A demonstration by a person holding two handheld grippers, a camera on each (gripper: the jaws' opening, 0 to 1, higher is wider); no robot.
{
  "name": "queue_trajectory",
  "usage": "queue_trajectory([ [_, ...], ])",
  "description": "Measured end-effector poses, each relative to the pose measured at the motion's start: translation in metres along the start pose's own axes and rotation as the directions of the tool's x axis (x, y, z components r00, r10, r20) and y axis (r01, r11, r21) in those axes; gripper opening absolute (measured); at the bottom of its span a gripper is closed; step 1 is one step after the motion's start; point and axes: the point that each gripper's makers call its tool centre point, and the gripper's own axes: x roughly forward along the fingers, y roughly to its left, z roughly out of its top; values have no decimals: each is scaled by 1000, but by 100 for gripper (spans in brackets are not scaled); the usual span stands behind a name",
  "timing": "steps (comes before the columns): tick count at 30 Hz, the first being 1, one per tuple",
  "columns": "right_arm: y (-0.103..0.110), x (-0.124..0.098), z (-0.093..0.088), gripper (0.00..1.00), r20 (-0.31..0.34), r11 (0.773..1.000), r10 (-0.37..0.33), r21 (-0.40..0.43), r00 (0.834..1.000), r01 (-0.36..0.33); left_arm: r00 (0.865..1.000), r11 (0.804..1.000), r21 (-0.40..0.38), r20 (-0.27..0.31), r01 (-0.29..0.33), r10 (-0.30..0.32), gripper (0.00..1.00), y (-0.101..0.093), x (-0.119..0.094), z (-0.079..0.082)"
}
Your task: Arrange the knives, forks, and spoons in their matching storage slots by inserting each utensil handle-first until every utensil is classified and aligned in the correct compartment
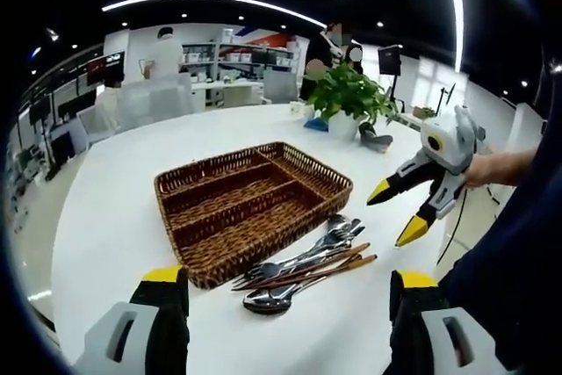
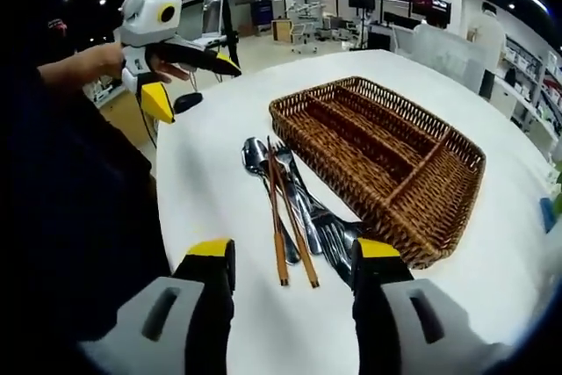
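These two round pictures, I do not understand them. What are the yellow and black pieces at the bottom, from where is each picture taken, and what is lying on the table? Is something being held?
No robot is here. A person holds a hand tool with two jaws in each hand, and a small camera rides on each tool.

The left gripper view looks along the left gripper; its yellow-tipped jaws rise from the bottom. The right gripper comes in from the right, held by a hand. The right gripper view looks along the right gripper, and there the left gripper appears at the upper left.

On the white table stands a wicker tray with long compartments that look empty. Beside it lies a pile of cutlery: spoons, forks and some wooden-handled pieces.

Both grippers are open and hold nothing.
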Motion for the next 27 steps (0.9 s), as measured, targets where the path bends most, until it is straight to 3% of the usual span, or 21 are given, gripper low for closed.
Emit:
queue_trajectory([
  [7,8,11,-9,40,-21,999,28,-27,999,-28,1000,1000,17,-15,22,-21,97,-6,3,-4],
  [16,16,26,-28,31,-76,997,55,-57,996,-59,997,997,49,-45,58,-55,92,-12,8,-10],
  [27,15,38,-43,17,-113,997,66,-22,991,-69,986,985,89,-91,146,-138,75,-28,21,-19],
])
